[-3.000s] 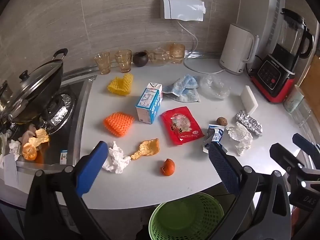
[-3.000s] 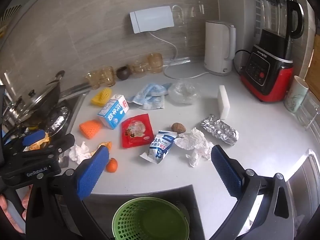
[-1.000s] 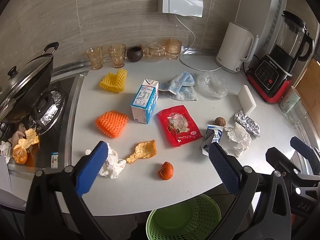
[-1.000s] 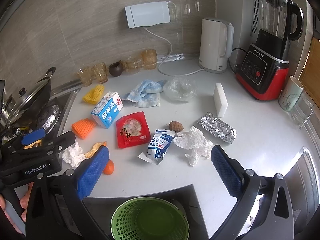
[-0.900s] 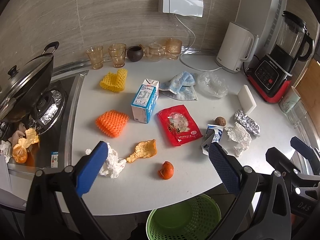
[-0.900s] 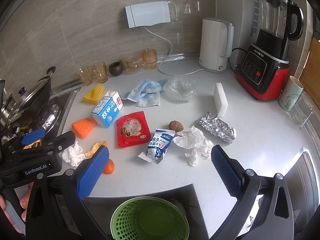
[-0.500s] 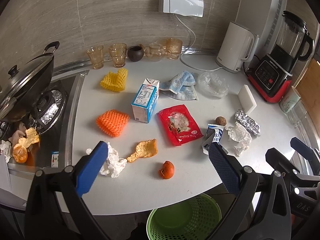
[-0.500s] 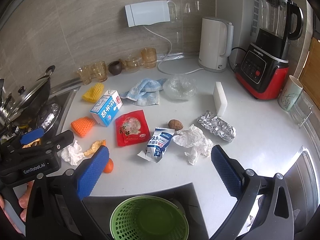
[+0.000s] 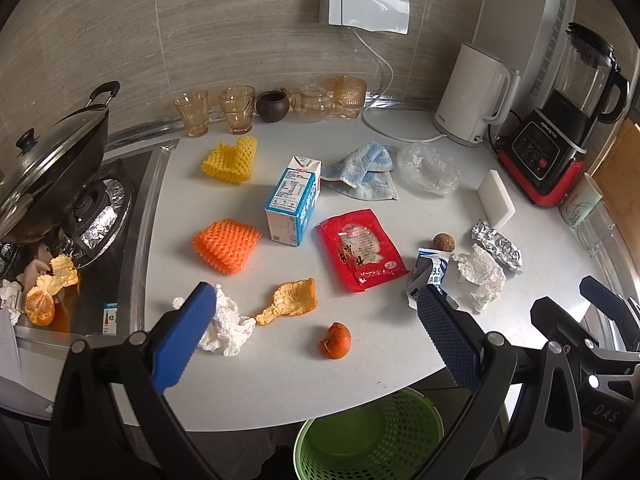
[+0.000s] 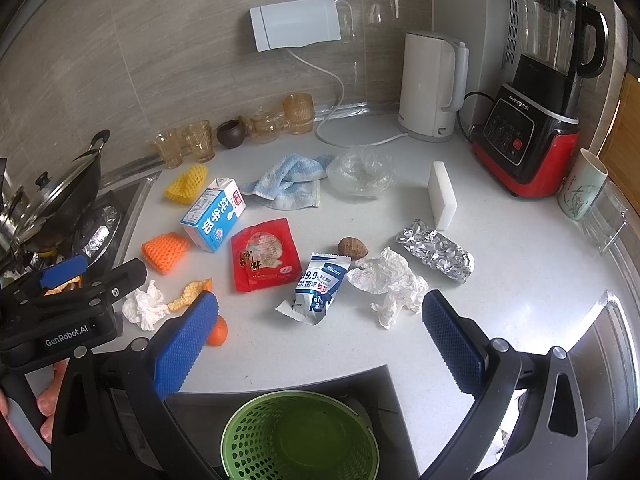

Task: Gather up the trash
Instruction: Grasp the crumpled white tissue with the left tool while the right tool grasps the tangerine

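Left wrist view: looks forward and down from off the worktop's front edge, left of centre, toward the back wall; hob edge at far left. Right wrist view: same height and facing, set further right. Both stand well back, taking in the whole white worktop [image 9: 400, 364] [image 10: 520, 300]. Shared: the blue-and-white milk carton [image 9: 293, 206] [image 10: 213, 214], the red snack packet [image 9: 360, 249] [image 10: 265, 254], and the green perforated plastic basket [image 9: 370, 436] [image 10: 300, 438] below the front edge.

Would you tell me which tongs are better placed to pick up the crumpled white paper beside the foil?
Right. The right tongs hang open just before the crumpled paper; the left tongs face the orange peel.
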